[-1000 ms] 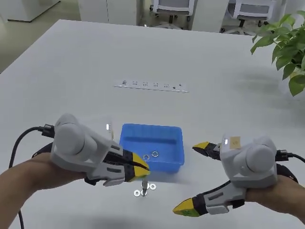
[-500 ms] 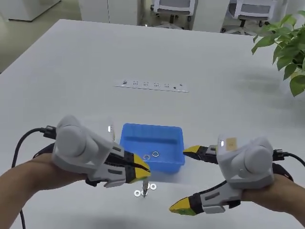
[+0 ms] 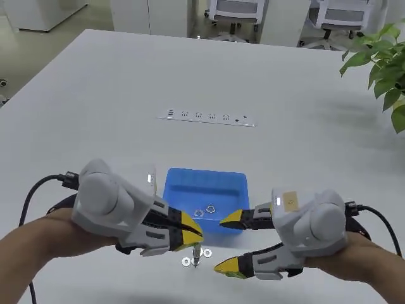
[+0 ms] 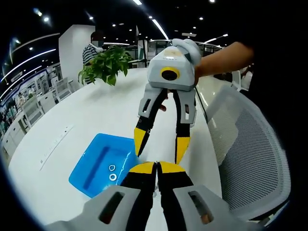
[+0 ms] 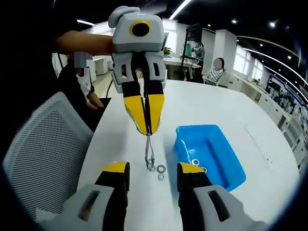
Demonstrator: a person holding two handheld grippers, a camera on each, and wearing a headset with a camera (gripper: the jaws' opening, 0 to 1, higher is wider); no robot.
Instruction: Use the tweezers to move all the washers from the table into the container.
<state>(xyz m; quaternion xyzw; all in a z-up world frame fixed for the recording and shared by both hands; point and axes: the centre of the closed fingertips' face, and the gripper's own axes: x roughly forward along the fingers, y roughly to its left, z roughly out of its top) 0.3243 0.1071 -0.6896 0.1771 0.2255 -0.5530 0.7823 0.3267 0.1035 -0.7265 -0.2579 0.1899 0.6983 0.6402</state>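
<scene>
1. The tweezers point(image 5: 149, 150) are largely hidden between the clenched jaws of the left hand-held gripper point(image 5: 146, 129). Their thin lower end is seen pointing down at the bench point(image 5: 110, 139).
2. In the left gripper view, the tweezers are covered by that gripper's own jaws, which are pressed together.
3. The tweezer tips are seen right at the loose washers point(image 5: 161, 169), three small rings lying close together on the bench. Whether the tips grip one cannot be made out.
4. A blue container point(image 3: 205, 183) is set on the bench just behind the loose washers. Two washers point(image 3: 210, 208) are seen lying inside it, near its front wall.
5. The right hand-held gripper point(image 3: 228, 244) is released, with its jaws spread wide and nothing grasped. It is held just beside the tweezers, at the container's front right corner.
6. A leafy plant point(image 3: 386, 57) is cut off at the right edge of the head view.
</scene>
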